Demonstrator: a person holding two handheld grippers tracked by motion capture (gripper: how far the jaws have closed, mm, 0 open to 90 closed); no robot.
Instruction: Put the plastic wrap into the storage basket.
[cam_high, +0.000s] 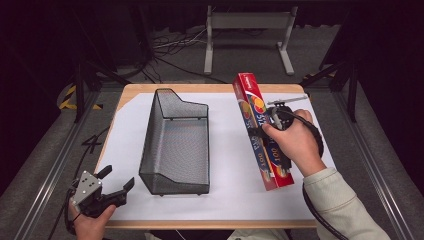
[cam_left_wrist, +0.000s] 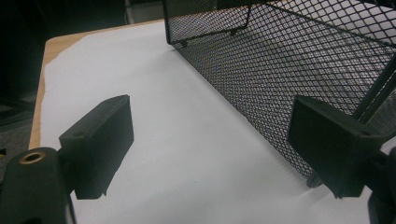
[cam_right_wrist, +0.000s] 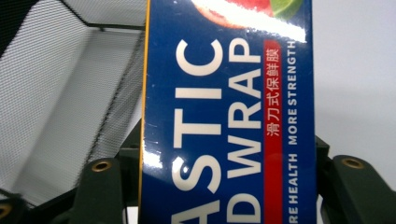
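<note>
A long red and blue plastic wrap box (cam_high: 252, 107) lies lengthwise on the right side of the white sheet (cam_high: 225, 165). My right gripper (cam_high: 270, 135) is on its middle, shut on the box, with a jaw against each long side. In the right gripper view the box (cam_right_wrist: 229, 93) fills the gap between the jaws of that gripper (cam_right_wrist: 229, 158). A black wire mesh basket (cam_high: 150, 135) stands empty at the centre left. My left gripper (cam_high: 119, 177) hovers open at the near left corner, empty, just left of the basket (cam_left_wrist: 280, 70).
The table's wooden edge (cam_high: 210, 224) shows around the white sheet. A metal stand (cam_high: 247, 30) and cables lie on the floor beyond the far edge. The basket's mesh wall (cam_right_wrist: 70, 93) is close to the left of the box.
</note>
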